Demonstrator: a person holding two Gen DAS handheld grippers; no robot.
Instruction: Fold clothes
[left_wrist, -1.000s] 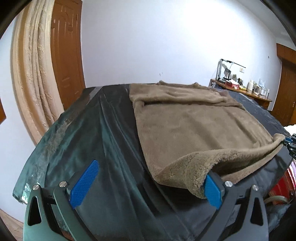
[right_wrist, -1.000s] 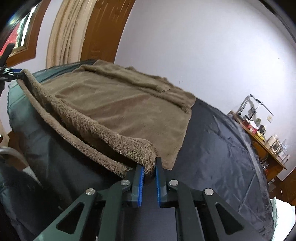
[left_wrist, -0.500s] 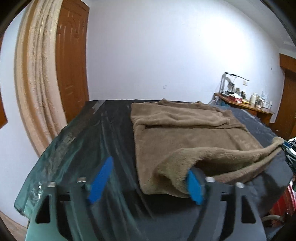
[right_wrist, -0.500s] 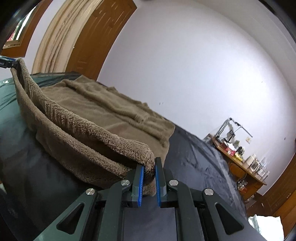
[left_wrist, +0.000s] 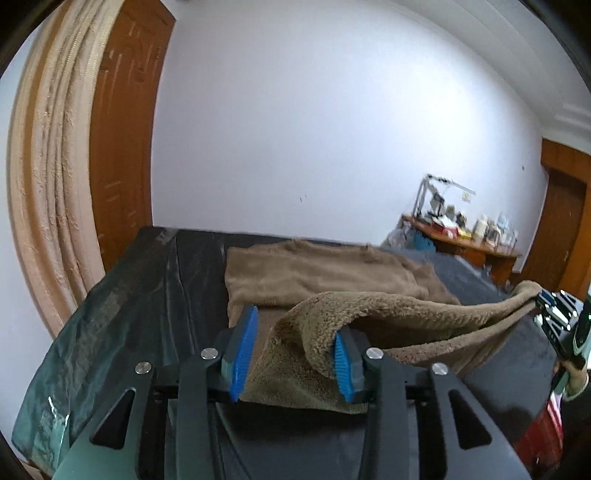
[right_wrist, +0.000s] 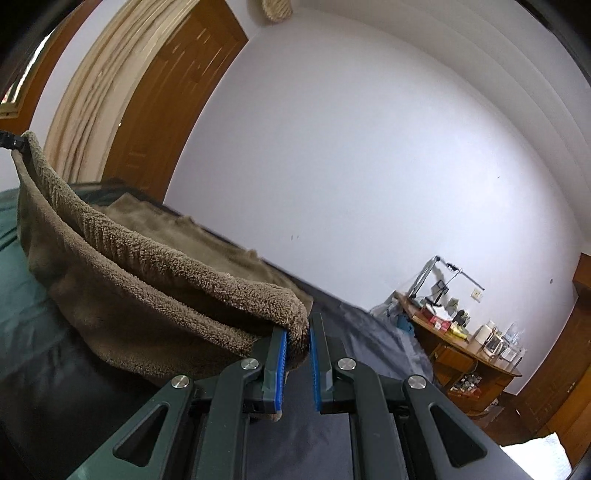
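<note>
From my remote station I counted one brown fleece garment (left_wrist: 325, 273) on one bench (left_wrist: 147, 295) under a single dark cover. Two grippers were in frame: the left gripper (left_wrist: 291, 350) and the right gripper (right_wrist: 297, 365), each with two blue pads, four pads in all. One beige curtain (left_wrist: 48, 184) hung at the left beside one wooden door (left_wrist: 125, 129), and a second wooden door (left_wrist: 565, 229) stood at the far right. One cluttered side desk (right_wrist: 461, 350) lined the wall; its small items were too blurred for me to count.
</note>
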